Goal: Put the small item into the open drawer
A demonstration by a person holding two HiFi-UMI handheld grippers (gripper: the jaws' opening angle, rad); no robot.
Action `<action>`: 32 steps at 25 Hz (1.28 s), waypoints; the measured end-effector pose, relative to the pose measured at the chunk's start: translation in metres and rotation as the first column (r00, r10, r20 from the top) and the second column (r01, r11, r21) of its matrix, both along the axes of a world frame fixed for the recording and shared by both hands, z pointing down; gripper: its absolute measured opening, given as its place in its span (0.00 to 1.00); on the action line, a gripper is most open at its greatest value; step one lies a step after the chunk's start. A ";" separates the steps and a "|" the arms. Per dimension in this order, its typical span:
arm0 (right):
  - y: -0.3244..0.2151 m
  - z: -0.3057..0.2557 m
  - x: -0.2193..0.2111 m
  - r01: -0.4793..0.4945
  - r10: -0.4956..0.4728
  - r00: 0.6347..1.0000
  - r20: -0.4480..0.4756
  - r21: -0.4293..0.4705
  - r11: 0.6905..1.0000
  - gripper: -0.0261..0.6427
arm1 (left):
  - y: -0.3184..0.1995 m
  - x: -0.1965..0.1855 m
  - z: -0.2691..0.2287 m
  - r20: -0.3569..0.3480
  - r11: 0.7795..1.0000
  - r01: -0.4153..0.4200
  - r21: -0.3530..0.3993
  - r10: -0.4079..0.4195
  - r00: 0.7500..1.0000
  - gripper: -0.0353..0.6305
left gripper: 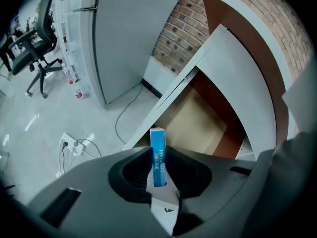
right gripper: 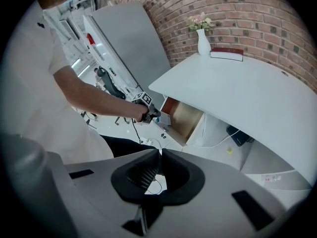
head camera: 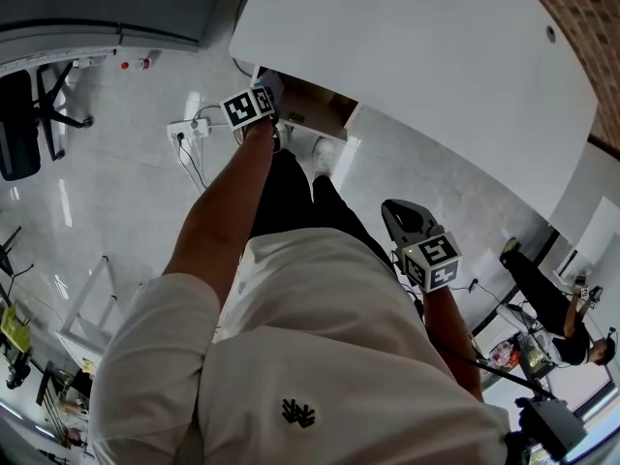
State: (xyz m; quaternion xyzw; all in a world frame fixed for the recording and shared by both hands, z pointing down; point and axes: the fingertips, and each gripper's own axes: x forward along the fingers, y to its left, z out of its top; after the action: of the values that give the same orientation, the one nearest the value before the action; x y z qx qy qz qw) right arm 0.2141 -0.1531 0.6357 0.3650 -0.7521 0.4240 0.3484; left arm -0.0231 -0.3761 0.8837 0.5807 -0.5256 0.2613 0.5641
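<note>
Left gripper [left gripper: 159, 152] pinches a slim blue carton [left gripper: 157, 142] upright above the open drawer [left gripper: 198, 123]. Right gripper [right gripper: 159, 155] hangs closed and empty. The carton looks light, stiff and crushable, best gripped across its broad faces.

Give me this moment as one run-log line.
left gripper: shut on blue box | blue box: upright in jaws, not yet inside open drawer | right gripper: shut, empty

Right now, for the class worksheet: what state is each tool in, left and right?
Left tool: closed on the blue box.
Right tool: closed, holding nothing.
</note>
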 end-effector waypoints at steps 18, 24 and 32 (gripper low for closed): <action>0.010 -0.008 0.000 0.018 -0.019 1.000 0.019 0.029 0.999 0.10 | 0.016 0.001 -0.014 -0.015 0.999 -0.013 0.038 0.013 1.000 0.26; 0.019 -0.013 0.001 0.054 -0.055 0.998 0.025 0.054 0.997 0.10 | 0.029 -0.003 -0.033 -0.028 0.997 0.010 0.072 -0.008 1.000 0.26; 0.030 -0.030 -0.004 0.135 -0.141 0.989 0.046 0.118 0.984 0.10 | 0.063 -0.004 -0.080 -0.053 0.991 0.014 0.135 -0.007 0.999 0.26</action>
State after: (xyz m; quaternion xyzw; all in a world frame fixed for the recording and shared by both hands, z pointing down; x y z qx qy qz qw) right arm 0.2103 -0.1232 0.6061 0.3197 -0.8079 0.3645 0.3349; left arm -0.0272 -0.3131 0.8037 0.6213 -0.5303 0.2068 0.5385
